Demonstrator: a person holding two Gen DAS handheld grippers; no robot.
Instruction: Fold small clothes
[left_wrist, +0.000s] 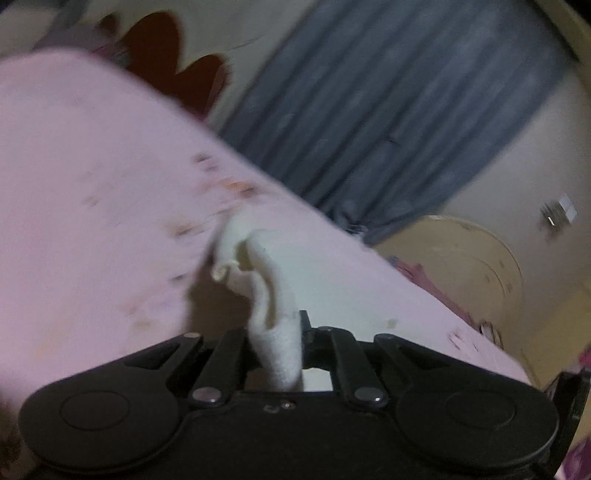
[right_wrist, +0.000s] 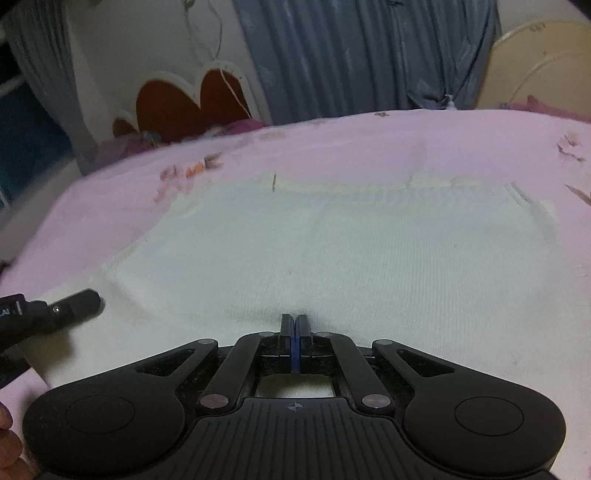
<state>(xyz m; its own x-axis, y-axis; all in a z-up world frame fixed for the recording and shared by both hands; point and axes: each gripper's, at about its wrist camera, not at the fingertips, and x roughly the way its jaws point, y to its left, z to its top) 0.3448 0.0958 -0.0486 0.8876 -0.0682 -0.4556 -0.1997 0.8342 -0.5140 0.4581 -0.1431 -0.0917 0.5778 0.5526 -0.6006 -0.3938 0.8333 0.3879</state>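
Your left gripper (left_wrist: 275, 332) pinched the white garment's (right_wrist: 332, 251) corner, lifted off the bed (right_wrist: 332, 136); right gripper (right_wrist: 294, 325) pressed together, empty, garment's long axis running crosswise ahead.

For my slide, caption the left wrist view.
Left gripper shut on white garment, raised over pink bedsheet.

One white knitted garment (right_wrist: 332, 258), one pink bedsheet (right_wrist: 369, 136), two grippers: left gripper (left_wrist: 275, 332), right gripper (right_wrist: 294, 325).
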